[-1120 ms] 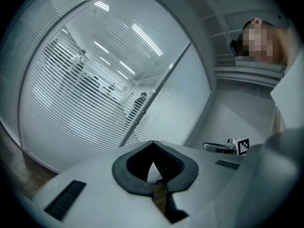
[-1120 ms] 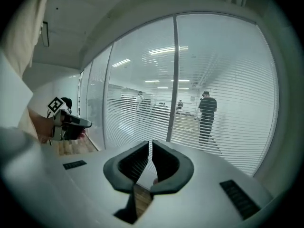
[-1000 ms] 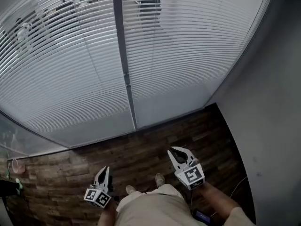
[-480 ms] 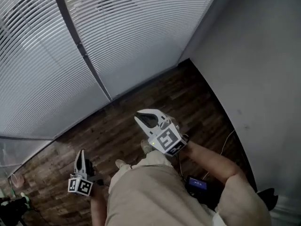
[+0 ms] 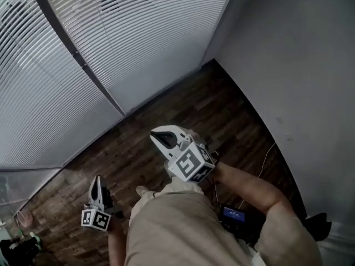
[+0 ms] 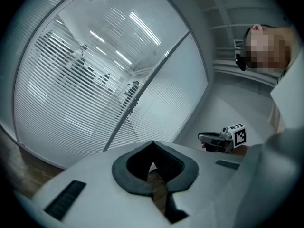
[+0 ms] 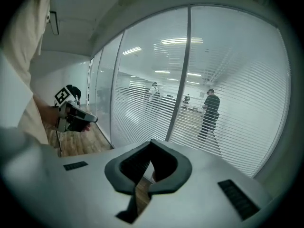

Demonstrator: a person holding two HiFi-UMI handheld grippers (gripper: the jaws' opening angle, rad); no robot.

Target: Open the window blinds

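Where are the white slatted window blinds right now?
In the head view, the white slatted window blinds fill the upper left, beyond the dark wooden floor, left of the grey wall.

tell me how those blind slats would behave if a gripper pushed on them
The blind slats look thin, narrow and long, so they would probably bend easily and spring back rather than resist. They seem to hang as one loose sheet beside the dark frame post, so a push would likely make them sway and rattle.
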